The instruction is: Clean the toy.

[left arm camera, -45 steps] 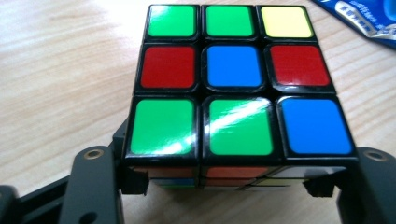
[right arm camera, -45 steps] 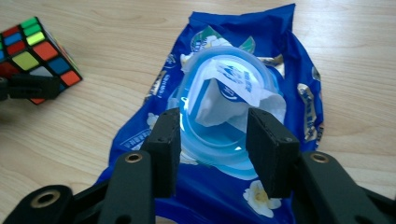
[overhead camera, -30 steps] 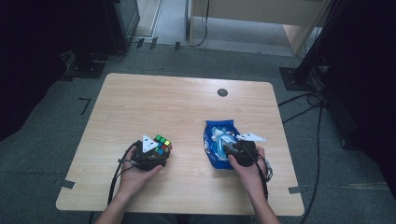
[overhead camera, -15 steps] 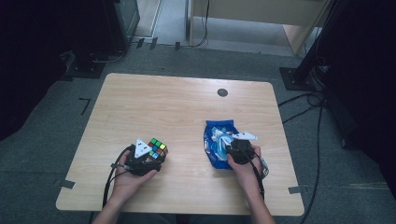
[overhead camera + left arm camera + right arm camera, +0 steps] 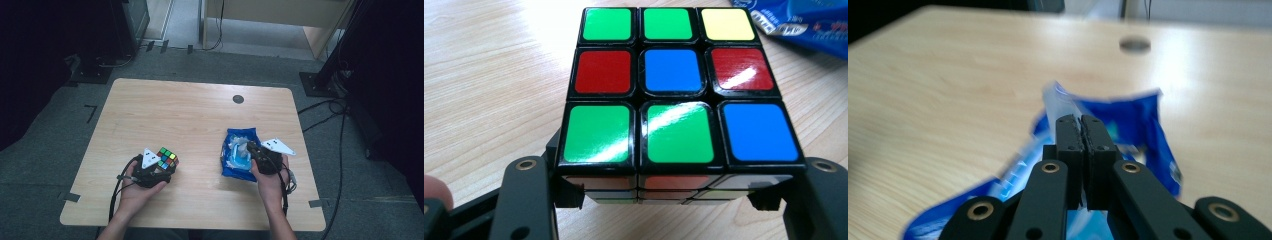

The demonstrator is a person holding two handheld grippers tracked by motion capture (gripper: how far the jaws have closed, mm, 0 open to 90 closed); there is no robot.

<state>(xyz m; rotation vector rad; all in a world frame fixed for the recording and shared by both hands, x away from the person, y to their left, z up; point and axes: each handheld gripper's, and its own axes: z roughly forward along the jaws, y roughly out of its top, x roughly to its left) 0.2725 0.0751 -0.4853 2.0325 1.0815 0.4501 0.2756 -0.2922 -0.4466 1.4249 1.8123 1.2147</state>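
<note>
A scrambled Rubik's cube (image 5: 167,157) sits near the table's front left, with my left gripper (image 5: 165,167) shut on it. In the left gripper view the cube (image 5: 673,85) shows green, red, blue and yellow stickers, and my left gripper (image 5: 672,196) presses its jaws against the two sides. At the front right lies a crinkled blue packet (image 5: 234,169). My right gripper (image 5: 248,150) is over it. In the right gripper view my right gripper (image 5: 1081,122) has its jaws pressed together, and a pale flap of the packet (image 5: 1140,125) rises at the tips.
The wooden table (image 5: 190,115) carries a round dark cable hole (image 5: 238,99) at the back right, seen also as the hole (image 5: 1135,44) ahead of the right gripper. Cables and dark stands lie on the floor around the table.
The left hand with the cube has shifted slightly left and nearer. The right gripper has turned a little over the packet.
</note>
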